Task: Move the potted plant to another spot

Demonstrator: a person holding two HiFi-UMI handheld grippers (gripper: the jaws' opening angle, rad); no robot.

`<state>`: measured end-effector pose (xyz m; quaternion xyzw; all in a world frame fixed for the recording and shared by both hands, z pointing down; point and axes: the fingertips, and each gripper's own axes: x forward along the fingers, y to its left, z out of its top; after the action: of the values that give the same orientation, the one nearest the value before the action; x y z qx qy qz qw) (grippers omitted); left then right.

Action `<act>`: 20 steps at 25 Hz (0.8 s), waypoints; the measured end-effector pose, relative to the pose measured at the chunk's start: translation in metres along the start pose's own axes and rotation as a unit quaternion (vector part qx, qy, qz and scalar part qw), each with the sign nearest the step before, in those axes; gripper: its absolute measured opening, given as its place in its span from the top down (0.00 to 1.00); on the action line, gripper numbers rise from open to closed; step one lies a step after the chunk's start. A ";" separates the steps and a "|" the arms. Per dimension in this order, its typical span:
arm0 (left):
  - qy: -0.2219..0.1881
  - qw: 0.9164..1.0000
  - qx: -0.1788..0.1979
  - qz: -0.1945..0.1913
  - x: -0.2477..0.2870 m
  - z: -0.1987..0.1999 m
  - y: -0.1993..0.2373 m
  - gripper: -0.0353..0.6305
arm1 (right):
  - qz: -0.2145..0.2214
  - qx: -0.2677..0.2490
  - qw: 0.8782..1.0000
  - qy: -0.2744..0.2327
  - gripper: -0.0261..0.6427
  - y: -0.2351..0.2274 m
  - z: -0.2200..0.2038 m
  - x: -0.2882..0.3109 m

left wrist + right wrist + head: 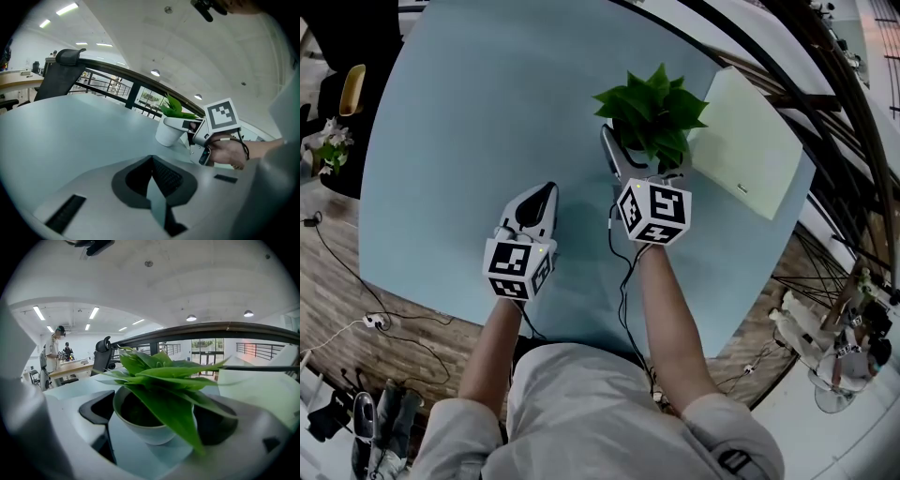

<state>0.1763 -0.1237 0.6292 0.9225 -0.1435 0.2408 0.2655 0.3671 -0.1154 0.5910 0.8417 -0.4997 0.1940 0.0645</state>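
My left gripper (542,197) has its jaws together tip to tip with nothing between them. It sits low over the surface (459,141), nose tilted down. My right gripper (645,155) reaches further ahead, jaws spread wide either side of the potted plant (654,112), pads just beside the pot and not clamped. My right hand (228,152) is wrapped round the handle. My left forearm (492,347) and right forearm (670,309) are bare and stretched forward.
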 end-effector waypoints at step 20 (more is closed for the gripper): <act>0.000 1.000 0.016 -0.002 -0.011 -0.003 -0.031 0.93 | 0.047 -0.026 0.999 -0.007 0.20 0.001 0.003 -0.036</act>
<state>0.1780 -0.0953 0.6134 0.9269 -0.1376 0.2424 0.2514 0.3517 -0.0878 0.5744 0.8167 -0.5441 0.1777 0.0733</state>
